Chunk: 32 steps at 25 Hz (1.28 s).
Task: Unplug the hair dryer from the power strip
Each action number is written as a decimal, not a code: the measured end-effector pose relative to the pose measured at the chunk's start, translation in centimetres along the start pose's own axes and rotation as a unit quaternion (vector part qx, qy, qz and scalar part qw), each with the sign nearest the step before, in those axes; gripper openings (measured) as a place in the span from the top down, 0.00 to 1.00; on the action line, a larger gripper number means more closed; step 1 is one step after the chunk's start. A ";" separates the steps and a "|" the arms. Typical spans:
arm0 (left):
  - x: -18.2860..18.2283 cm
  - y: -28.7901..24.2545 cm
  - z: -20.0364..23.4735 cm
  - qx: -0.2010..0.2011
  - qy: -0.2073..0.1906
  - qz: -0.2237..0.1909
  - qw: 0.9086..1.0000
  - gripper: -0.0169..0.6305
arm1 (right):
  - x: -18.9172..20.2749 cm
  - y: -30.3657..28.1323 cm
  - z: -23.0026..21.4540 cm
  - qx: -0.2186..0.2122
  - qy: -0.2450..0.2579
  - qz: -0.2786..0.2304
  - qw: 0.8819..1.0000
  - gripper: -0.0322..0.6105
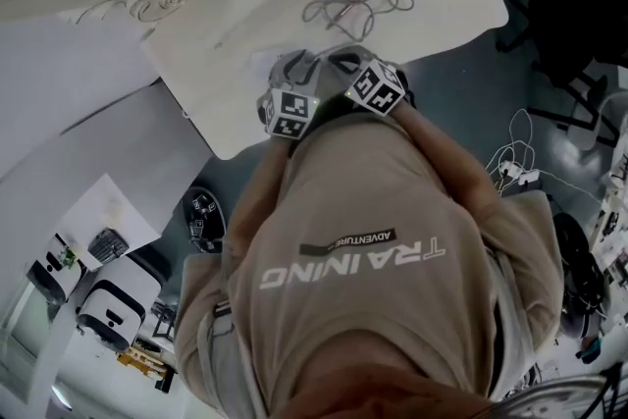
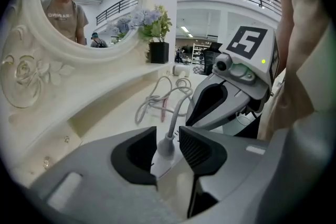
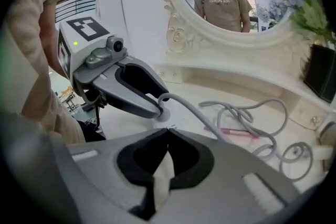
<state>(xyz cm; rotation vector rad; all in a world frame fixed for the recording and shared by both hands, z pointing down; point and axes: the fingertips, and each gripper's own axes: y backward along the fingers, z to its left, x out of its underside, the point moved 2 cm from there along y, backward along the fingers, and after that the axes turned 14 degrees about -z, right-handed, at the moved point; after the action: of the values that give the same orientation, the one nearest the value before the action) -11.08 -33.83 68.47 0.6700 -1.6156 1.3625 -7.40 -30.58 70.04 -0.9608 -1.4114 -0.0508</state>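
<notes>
Both hands reach to 12 o'clock from the body and tilt downward over the near edge of the table [image 1: 432, 5], side by side. The left gripper [image 2: 168, 139] has its jaws apart with the grey plug [image 2: 166, 147] upright between them, seated in the white power strip [image 2: 160, 165]. Its cord [image 2: 157, 99] trails off toward 12 o'clock. The right gripper [image 3: 167, 132], at 2 o'clock of the plug, has its jaw tips together.

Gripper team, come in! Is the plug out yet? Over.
Left gripper open, plug between its fingers. Right gripper shut. Plug looks still in power strip. Cord loose, nothing blocking.
</notes>
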 end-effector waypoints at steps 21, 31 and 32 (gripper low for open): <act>0.6 -1.4 -0.7 0.118 -0.124 0.066 0.983 0.87 | 0.7 -1.0 0.0 -0.012 -0.016 0.033 0.999 0.95; -0.3 -0.7 -0.4 0.096 -0.087 0.034 0.991 0.88 | 0.9 -0.8 0.0 -0.024 -0.012 0.035 0.999 0.95; -0.7 -0.6 -0.3 0.092 -0.087 0.030 0.992 0.88 | 1.0 -0.8 0.0 -0.025 -0.017 0.035 0.999 0.95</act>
<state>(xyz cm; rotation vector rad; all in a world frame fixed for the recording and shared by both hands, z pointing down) -10.15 -33.75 68.15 0.8762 -1.6696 1.5458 -7.59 -30.57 71.33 -1.0571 -1.4127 -0.0181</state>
